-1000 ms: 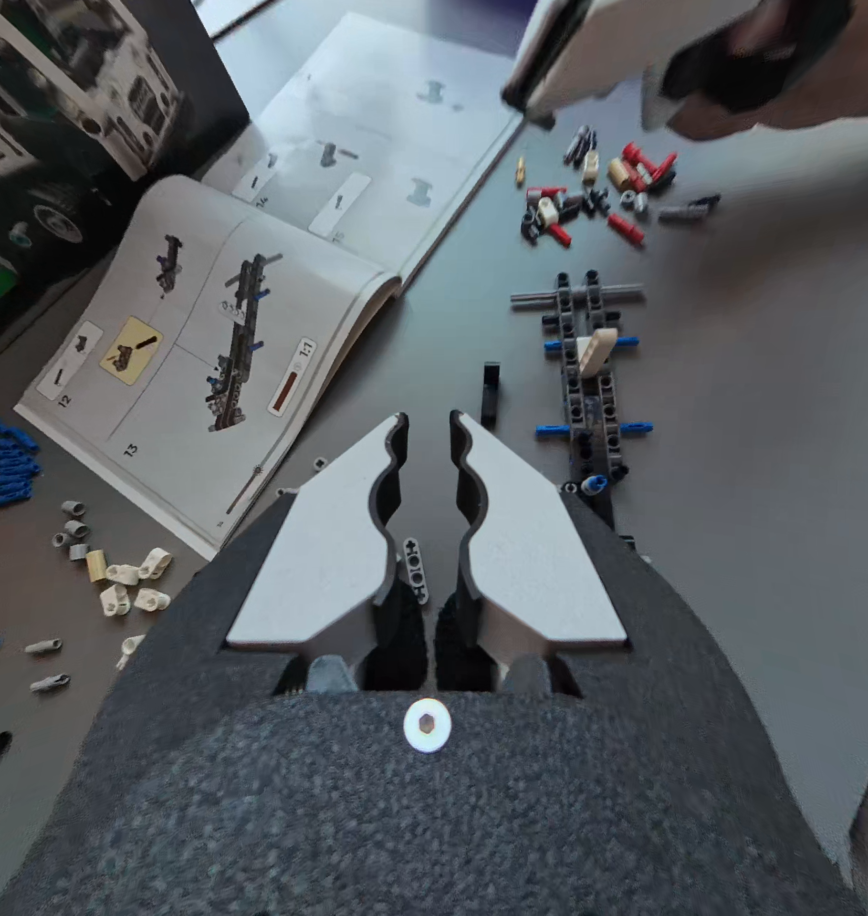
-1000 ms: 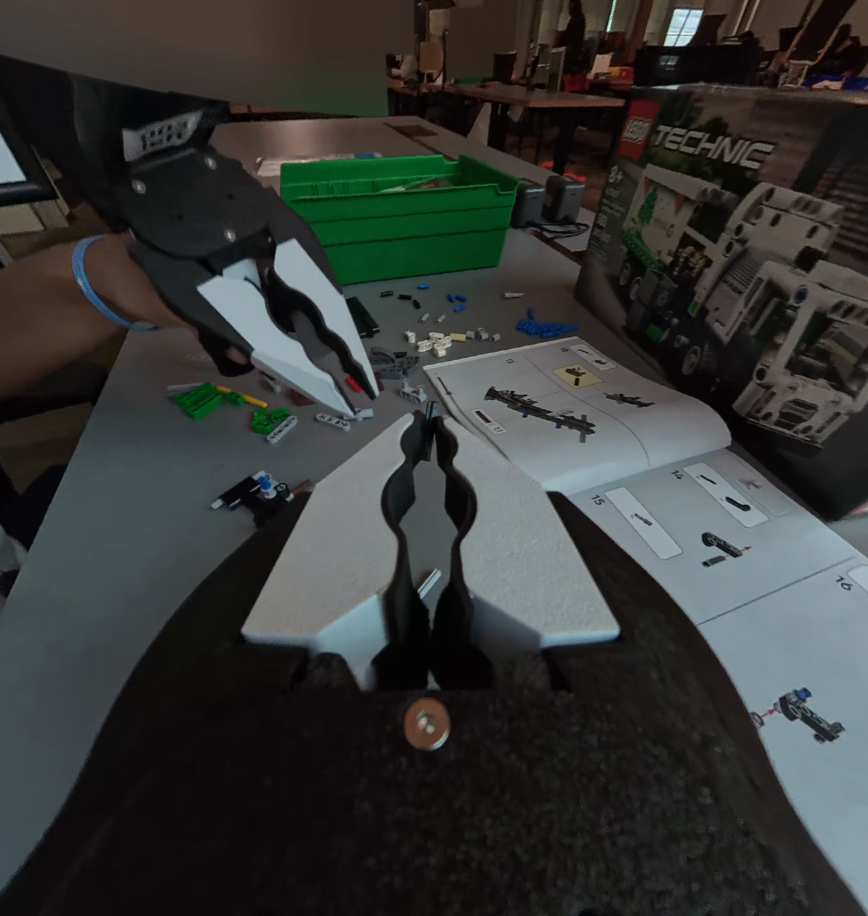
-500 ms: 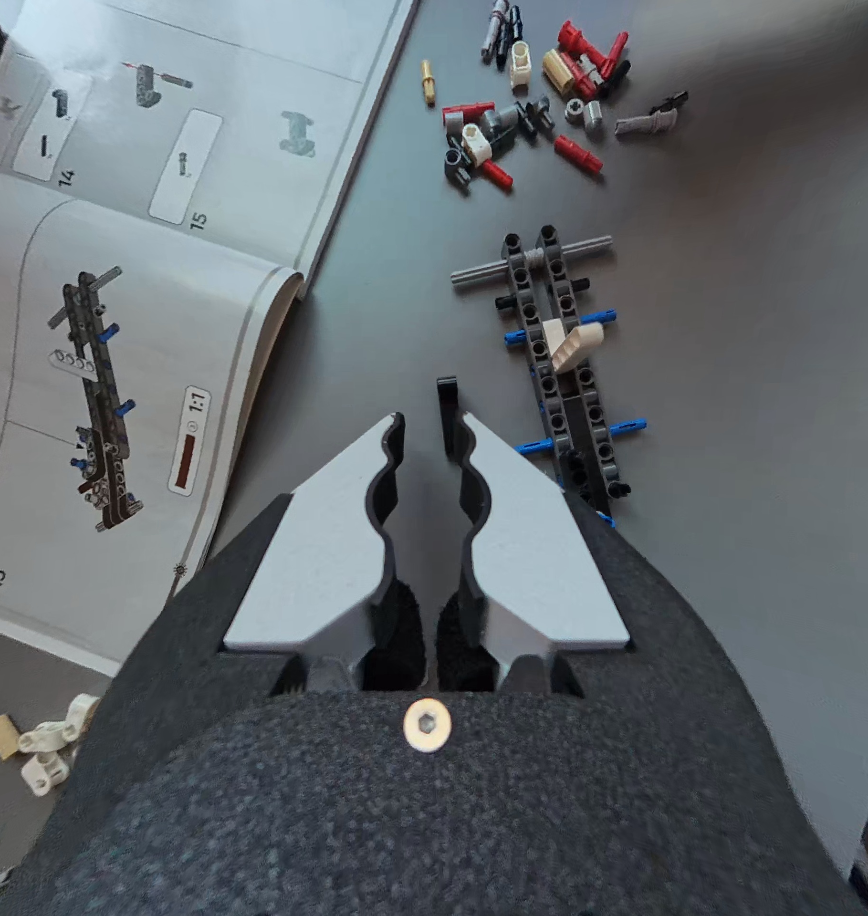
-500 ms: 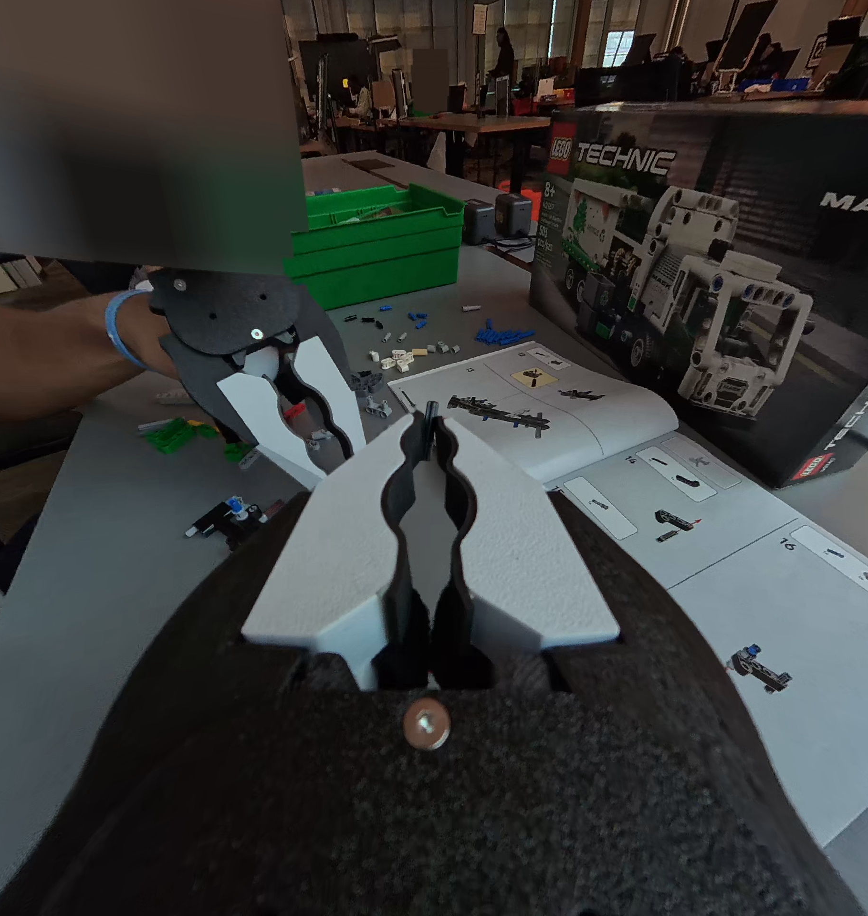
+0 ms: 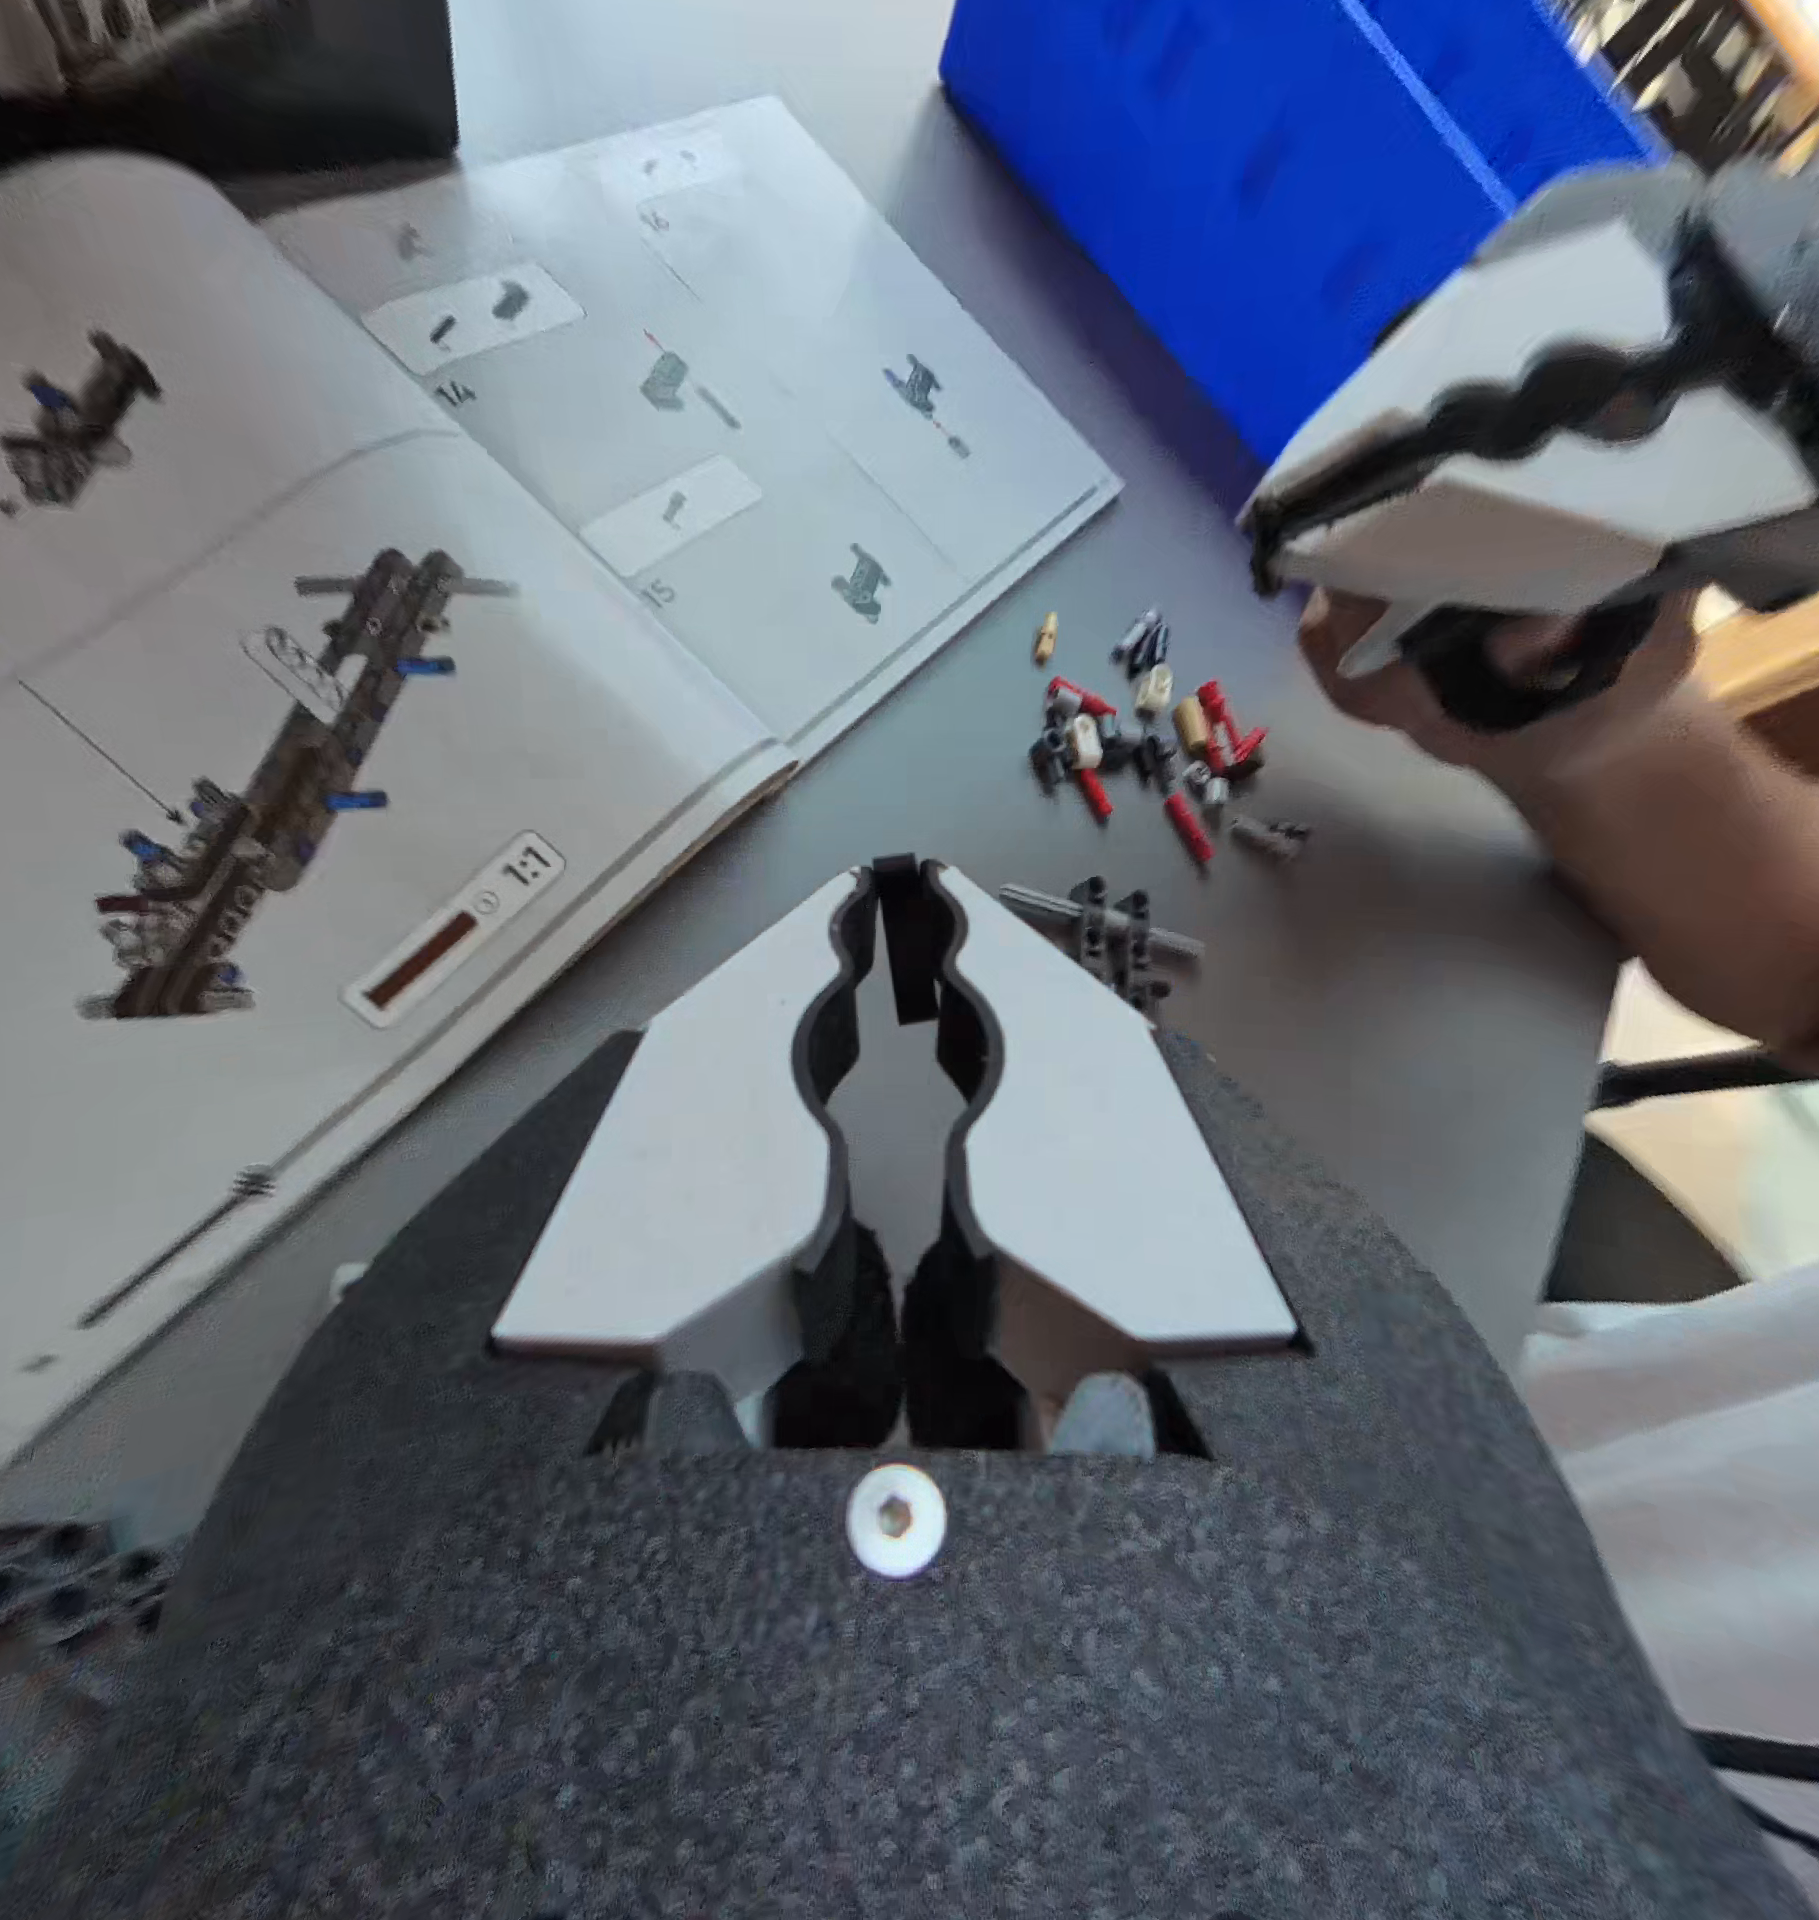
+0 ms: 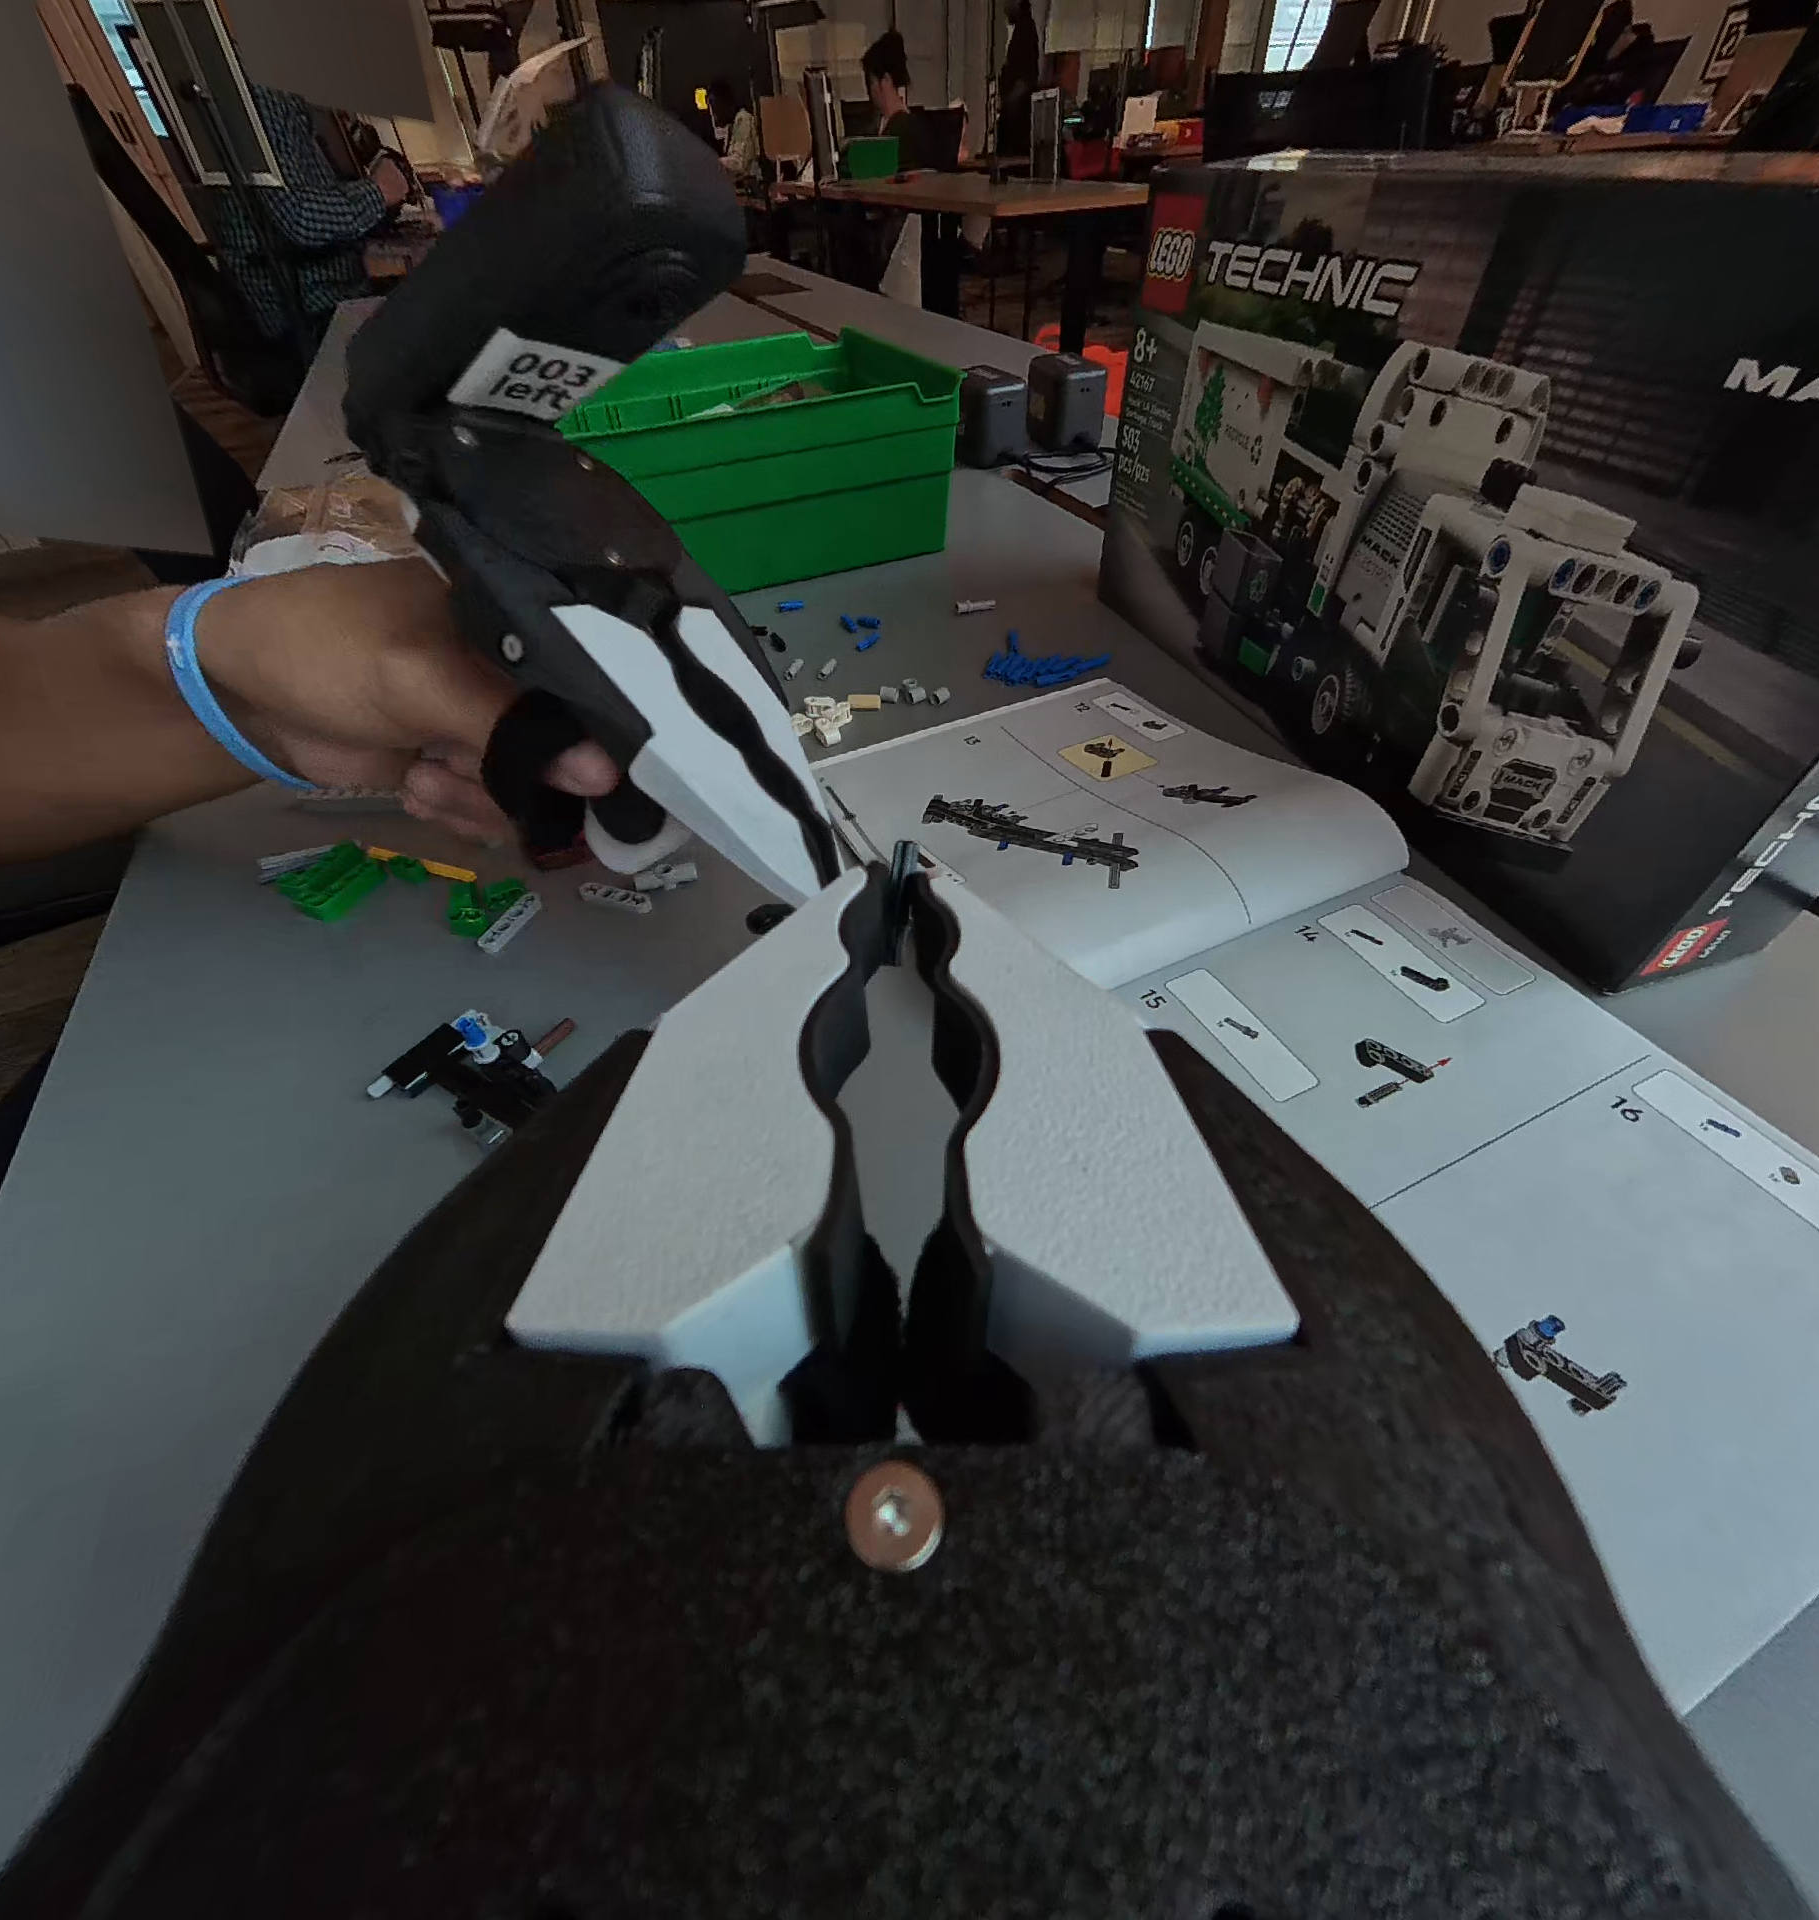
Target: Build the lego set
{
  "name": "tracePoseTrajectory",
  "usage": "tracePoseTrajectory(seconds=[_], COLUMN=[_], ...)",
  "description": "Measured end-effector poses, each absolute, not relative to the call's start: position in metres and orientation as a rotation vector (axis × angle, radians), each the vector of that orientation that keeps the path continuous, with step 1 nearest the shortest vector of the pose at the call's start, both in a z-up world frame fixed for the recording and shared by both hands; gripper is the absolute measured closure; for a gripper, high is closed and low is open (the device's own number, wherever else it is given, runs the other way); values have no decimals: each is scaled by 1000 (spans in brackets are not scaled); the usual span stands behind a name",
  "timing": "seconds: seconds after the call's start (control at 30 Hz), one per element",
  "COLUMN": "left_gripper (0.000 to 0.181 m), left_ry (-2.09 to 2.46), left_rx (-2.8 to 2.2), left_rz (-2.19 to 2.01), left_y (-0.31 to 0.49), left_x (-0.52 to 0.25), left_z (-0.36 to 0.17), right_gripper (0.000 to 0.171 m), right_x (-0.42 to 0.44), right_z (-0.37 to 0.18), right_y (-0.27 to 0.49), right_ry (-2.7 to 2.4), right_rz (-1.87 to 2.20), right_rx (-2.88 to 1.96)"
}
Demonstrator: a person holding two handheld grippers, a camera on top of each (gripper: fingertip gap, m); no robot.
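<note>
Above the grey table [image 5: 1352,1039], the left gripper [image 5: 897,883] pinches a black beam [image 5: 905,940]; the right gripper [image 6: 897,883] pinches a thin dark pin [image 6: 901,878] (open booklet [image 6: 1248,831] behind, busy workshop).

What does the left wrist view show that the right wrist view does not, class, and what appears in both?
Left wrist view only: a blue bin, a pile of red, tan and grey pieces, and a grey beam assembly. Right wrist view only: a green bin, the set's box, green pieces, and people at far desks. Both: the open manual and the two grippers, left and right, each shut on a thin black piece.
</note>
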State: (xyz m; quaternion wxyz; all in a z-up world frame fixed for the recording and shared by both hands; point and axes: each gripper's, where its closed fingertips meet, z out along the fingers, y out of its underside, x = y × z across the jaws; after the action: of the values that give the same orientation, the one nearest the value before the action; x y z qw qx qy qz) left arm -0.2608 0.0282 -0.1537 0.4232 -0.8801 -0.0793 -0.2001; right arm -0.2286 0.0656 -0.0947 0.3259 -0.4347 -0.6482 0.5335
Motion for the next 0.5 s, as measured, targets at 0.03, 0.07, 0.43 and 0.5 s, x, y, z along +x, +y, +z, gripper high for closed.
tracePoseTrajectory(seconds=[0.03, 0.07, 0.43, 0.5], left_gripper=[175, 175, 157, 155], left_ry=[-277, -327, 275, 636], left_rx=[-2183, -2197, -2412, -2345], left_rz=[-609, -697, -214, -57], left_y=[29, 28, 1, 1], left_x=[-256, -250, -271, -278], left_z=[-157, -164, -173, -162], right_gripper=[171, 171, 171, 171], right_x=[-229, -229, -225, -225], right_z=[-95, -95, -91, -89], right_y=[65, 65, 62, 62], right_ry=[-1700, -1703, -1712, -1708], right_rz=[1397, 1396, 1407, 1411], right_rx=[-1137, -1136, -1123, -1120])
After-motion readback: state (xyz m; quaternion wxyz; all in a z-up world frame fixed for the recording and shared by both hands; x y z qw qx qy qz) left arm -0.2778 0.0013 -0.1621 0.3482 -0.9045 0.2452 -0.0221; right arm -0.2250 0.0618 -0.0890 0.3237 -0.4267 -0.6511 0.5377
